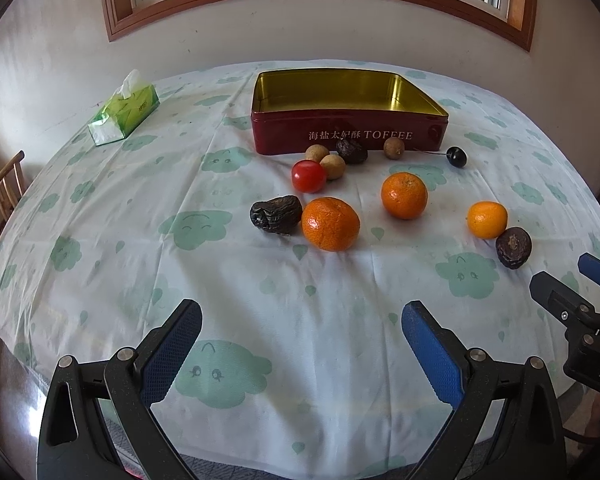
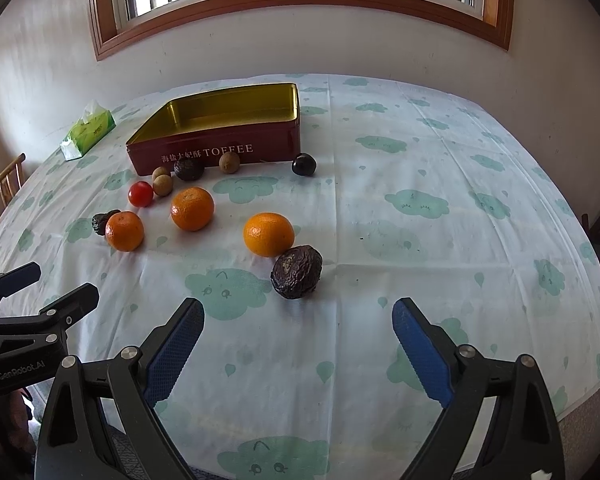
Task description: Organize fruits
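Just ahead of the right gripper (image 2: 298,334), slightly left of its centre line, lies a wrinkled dark fruit (image 2: 296,271), with an orange (image 2: 268,234) touching or nearly touching it on the far side. Both grippers hang over the near part of the table (image 2: 420,240) with jaws spread wide and nothing between them; the left gripper (image 1: 302,334) has bare cloth directly in front, and its nearest fruit is another orange (image 1: 330,223) farther ahead with a shrivelled dark fruit (image 1: 276,214) against its left flank.

Nothing has gone into the red tin (image 1: 350,112) yet, which stands open and empty beyond all the fruit, so the step in hand looks like a first pick. For the right side, the wrinkled fruit is the sensible start: come down with the fingers straddling it left and right, not front to back, so the far finger does not shove the neighbouring orange. Close gently, since the skin looks soft and creased. Lift clear before travelling, because a third orange (image 2: 192,208), a tomato (image 2: 141,194) and several small brown fruits (image 2: 163,184) sit along the path to the tin, and a low carry could scatter them. Release low inside the tin so round fruit does not bounce out.
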Action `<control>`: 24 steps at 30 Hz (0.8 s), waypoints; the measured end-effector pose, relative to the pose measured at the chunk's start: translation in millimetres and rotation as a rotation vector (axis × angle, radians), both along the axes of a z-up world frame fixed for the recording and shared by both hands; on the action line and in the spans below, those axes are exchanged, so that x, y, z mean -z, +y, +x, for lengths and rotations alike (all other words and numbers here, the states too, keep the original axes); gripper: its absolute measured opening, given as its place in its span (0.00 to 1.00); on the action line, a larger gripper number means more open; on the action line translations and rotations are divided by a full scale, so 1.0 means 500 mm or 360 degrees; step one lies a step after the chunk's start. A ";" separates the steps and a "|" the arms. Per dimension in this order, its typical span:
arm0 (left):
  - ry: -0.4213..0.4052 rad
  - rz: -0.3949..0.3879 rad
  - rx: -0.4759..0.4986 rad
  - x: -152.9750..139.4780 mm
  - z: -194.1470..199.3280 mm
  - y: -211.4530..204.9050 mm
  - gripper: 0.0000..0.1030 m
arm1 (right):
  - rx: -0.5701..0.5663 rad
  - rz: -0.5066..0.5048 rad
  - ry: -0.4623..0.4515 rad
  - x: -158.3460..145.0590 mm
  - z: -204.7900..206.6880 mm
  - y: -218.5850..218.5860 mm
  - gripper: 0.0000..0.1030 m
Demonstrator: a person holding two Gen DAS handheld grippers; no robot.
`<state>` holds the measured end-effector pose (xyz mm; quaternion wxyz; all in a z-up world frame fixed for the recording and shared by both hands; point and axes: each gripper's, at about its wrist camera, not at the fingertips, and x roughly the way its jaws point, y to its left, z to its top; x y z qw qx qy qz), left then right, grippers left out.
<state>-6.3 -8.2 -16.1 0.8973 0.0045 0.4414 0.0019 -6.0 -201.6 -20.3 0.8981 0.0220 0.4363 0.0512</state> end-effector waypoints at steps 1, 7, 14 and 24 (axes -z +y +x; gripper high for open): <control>0.0003 -0.0002 -0.0003 0.001 0.000 0.001 0.97 | 0.0000 0.0002 0.0006 0.000 0.002 0.000 0.91; 0.0025 -0.0014 -0.0016 0.007 0.003 0.009 0.97 | -0.0006 0.0005 0.0017 0.001 0.004 0.001 0.90; 0.0050 -0.0016 -0.0033 0.014 0.008 0.014 0.97 | -0.0011 0.0012 0.0038 0.006 0.006 0.003 0.87; 0.0061 -0.0019 -0.0039 0.020 0.010 0.016 0.97 | -0.0023 0.0022 0.0055 0.013 0.010 0.004 0.84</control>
